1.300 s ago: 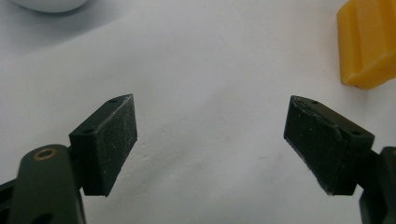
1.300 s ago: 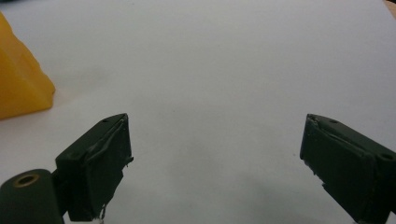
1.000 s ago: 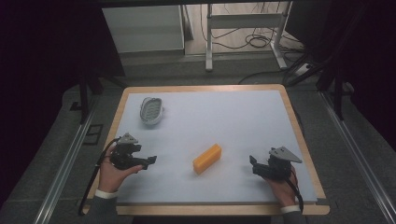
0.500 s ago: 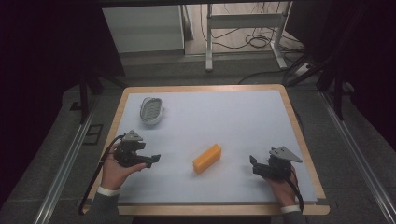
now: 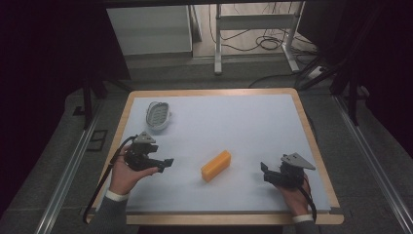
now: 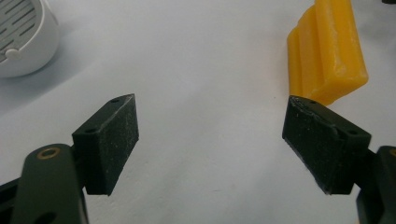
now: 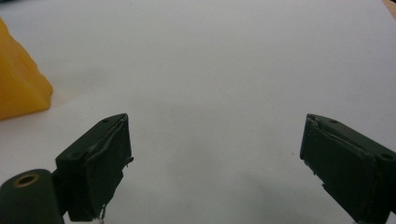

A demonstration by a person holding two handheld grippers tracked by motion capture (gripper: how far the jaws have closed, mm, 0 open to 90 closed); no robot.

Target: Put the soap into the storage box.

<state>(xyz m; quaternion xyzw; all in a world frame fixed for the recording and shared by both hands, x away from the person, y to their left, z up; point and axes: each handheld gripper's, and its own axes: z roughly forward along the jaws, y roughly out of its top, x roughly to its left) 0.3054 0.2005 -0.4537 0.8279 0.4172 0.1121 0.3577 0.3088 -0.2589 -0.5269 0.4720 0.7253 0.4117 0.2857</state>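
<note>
While seen from above, lying mid-surface (image 5: 243, 122): yellow block (image 5: 216, 165), between left hand-held gripper (image 5: 168, 162) and right hand-held gripper (image 5: 263, 168), touching neither. Closer in, both released, jaws spread wide over bare white. Revealed up close: block's ridged side, white slotted dish (image 6: 21, 37) beyond.

The yellow block (image 6: 329, 56) looks waxy and smooth with a soft sheen – perhaps soap, though the close view is blurred. The left gripper (image 6: 212, 140) has matt black pads (image 6: 114, 140) with a fine grainy surface. The white dish (image 6: 21, 39) is glossy slotted plastic; the table (image 5: 209, 92) has a matt pale top – framed in light wood
</note>
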